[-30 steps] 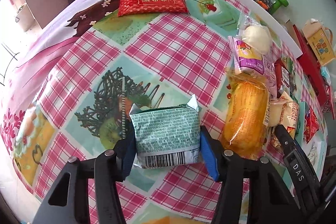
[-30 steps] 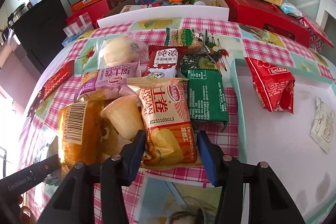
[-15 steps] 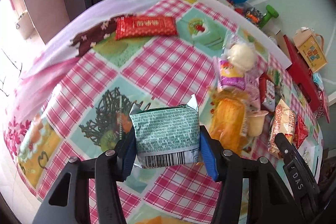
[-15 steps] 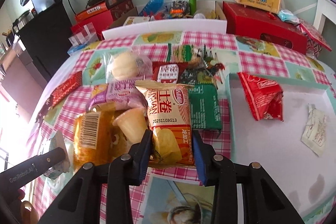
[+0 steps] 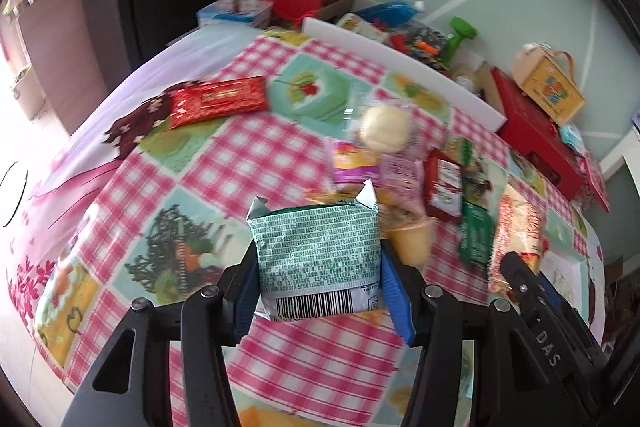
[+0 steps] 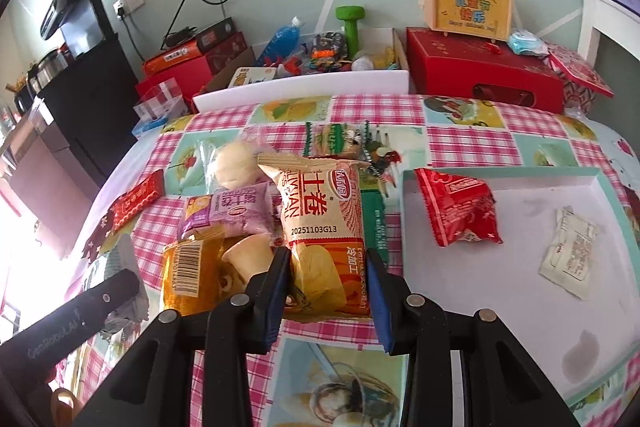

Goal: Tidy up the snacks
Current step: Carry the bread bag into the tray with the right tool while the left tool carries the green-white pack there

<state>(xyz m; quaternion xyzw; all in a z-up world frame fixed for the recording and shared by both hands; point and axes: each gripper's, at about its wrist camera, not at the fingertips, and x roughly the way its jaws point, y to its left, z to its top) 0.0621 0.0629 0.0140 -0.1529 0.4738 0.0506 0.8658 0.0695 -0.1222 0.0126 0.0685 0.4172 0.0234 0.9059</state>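
Observation:
My left gripper (image 5: 318,289) is shut on a green-and-white snack packet (image 5: 318,261) and holds it above the checkered tablecloth (image 5: 240,155). My right gripper (image 6: 326,285) is shut on an orange chip bag (image 6: 320,223), lifted off the pile. The pile holds a purple packet (image 6: 230,213), a bun in clear wrap (image 6: 234,167), a golden cake pack (image 6: 186,273), a jelly cup (image 6: 250,257) and a green packet (image 6: 376,223). A white tray (image 6: 516,347) at the right holds a red packet (image 6: 460,211) and a white sachet (image 6: 570,257).
A red flat packet (image 5: 218,101) lies alone at the far left of the table. A white box edge (image 6: 300,91), red boxes (image 6: 480,75), a green dumbbell (image 6: 352,23) and a yellow gift box (image 6: 468,3) stand behind the table.
My right gripper has closed on the orange chip bag and lifted it. My left gripper has risen and swung right with the green packet still in it.

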